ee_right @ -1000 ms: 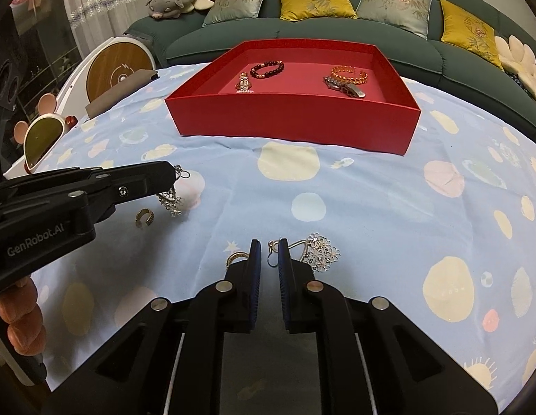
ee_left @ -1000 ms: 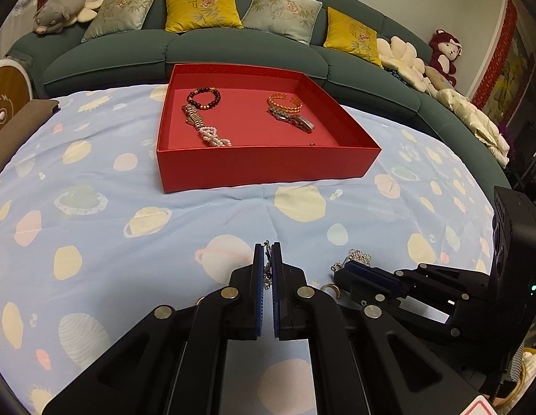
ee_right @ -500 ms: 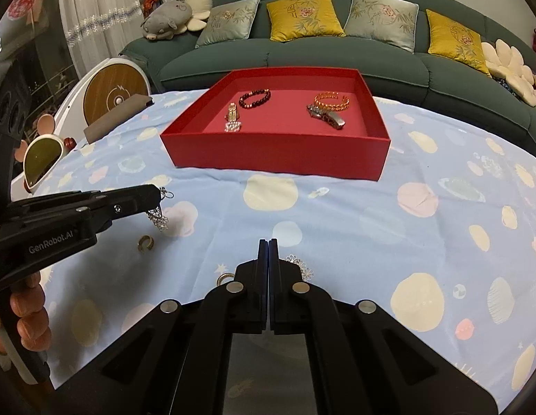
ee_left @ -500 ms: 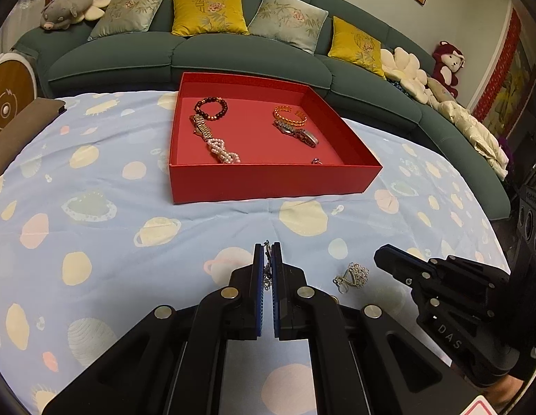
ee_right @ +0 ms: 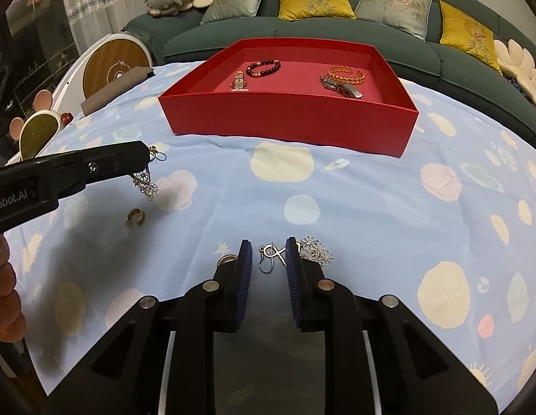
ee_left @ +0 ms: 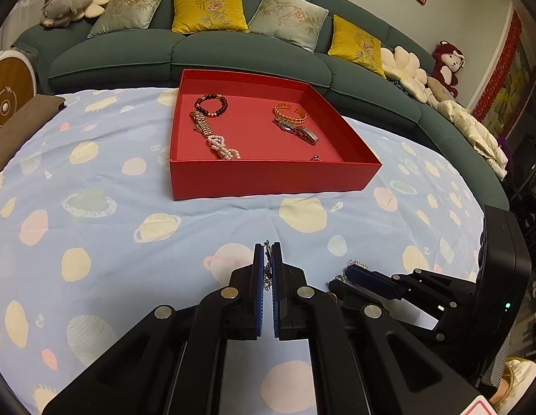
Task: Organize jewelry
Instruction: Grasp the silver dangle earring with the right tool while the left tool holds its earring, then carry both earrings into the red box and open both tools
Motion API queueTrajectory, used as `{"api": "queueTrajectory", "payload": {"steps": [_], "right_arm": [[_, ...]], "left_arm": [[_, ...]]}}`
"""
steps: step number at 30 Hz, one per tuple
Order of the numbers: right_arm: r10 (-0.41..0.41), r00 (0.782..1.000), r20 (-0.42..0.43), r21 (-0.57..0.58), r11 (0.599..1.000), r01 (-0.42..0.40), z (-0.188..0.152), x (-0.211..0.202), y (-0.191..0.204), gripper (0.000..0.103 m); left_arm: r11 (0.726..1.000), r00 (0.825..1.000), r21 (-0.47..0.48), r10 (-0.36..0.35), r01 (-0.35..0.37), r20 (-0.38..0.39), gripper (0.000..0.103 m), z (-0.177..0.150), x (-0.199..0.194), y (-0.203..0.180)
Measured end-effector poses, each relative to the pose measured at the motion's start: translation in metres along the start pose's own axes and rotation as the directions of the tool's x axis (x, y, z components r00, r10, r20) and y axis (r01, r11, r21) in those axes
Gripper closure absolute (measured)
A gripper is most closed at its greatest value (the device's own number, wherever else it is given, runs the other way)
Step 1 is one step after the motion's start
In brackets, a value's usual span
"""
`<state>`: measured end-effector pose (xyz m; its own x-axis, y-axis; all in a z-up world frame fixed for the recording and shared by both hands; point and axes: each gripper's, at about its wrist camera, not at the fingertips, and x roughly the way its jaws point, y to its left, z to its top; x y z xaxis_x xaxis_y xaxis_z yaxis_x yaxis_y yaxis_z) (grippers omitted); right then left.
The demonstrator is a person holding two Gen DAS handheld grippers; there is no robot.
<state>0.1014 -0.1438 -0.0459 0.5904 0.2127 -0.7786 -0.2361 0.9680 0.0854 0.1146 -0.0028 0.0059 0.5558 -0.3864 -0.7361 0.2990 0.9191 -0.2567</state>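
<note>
The left gripper has its jaws clamped on a silver flower earring, which in the right wrist view dangles at the left of the frame above the blue patterned tabletop, clear of the cloth. The right gripper sits low at the bottom centre with its jaws apart, straddling the hook of a second flower earring that lies on the cloth; its flower cluster lies just beside the right finger. 2 gold rings are loose too: 1 ring under the hanging earring, another ring just beside the left finger of the right gripper. The red tray stands well apart toward the sofa, already holding a bead bracelet, a watch, a gold bangle, a silver watch and, in the left wrist view, a pearl bracelet. The risks from here: the thin hook could slip out between the pads if the jaws close off-centre, or the cloth could be pinched and dragged with it. The nearby ring could be nudged away by the finger. The dangling earring is held only near its top, so a quick swing toward the tray might shake it loose short of the rim.
</note>
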Motion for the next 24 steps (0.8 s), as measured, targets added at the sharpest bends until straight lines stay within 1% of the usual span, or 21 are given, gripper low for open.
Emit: {"api": "queueTrajectory", "payload": {"steps": [3,4,5,6,9,11,15,21,24], "right_arm": [[-0.018,1.0,0.008,-0.022,1.0,0.018,-0.002,0.0,0.003,0.084],[-0.019,1.0,0.009,-0.023,1.0,0.019,-0.002,0.0,0.003,0.085],[-0.026,1.0,0.011,-0.026,0.999,0.026,-0.002,0.0,0.003,0.09],[-0.035,0.999,0.014,-0.028,0.999,0.035,-0.002,0.0,0.003,0.09],[-0.026,1.0,0.016,-0.018,0.999,0.027,-0.002,-0.002,0.0,0.091],[-0.023,1.0,0.021,-0.017,1.0,0.023,-0.002,-0.004,-0.001,0.103],[-0.011,0.999,0.036,0.006,1.0,0.011,0.002,-0.013,-0.006,0.103],[0.0,0.996,0.09,0.031,1.0,-0.003,0.011,-0.033,-0.014,0.103],[0.006,0.995,0.096,0.031,0.999,-0.009,0.011,-0.035,-0.014,0.103]], "left_arm": [[1.0,1.0,0.001,0.001,-0.001,0.0,0.101,0.0,0.0,0.0],[1.0,1.0,0.002,0.001,-0.001,0.0,0.101,-0.001,0.0,0.0],[1.0,1.0,0.003,0.001,-0.001,-0.001,0.101,-0.001,0.0,0.0],[1.0,1.0,0.003,0.001,-0.001,-0.001,0.101,-0.001,0.0,0.0],[1.0,1.0,0.003,0.001,-0.001,-0.002,0.101,-0.002,0.0,0.0],[1.0,1.0,0.003,0.001,-0.001,-0.001,0.101,-0.002,0.001,-0.001],[1.0,1.0,0.003,0.0,0.001,-0.004,0.101,-0.002,0.001,-0.001],[1.0,1.0,0.002,0.001,-0.001,-0.002,0.101,-0.002,0.001,-0.001],[1.0,1.0,0.002,0.0,0.0,-0.001,0.101,-0.002,0.001,-0.001]]}}
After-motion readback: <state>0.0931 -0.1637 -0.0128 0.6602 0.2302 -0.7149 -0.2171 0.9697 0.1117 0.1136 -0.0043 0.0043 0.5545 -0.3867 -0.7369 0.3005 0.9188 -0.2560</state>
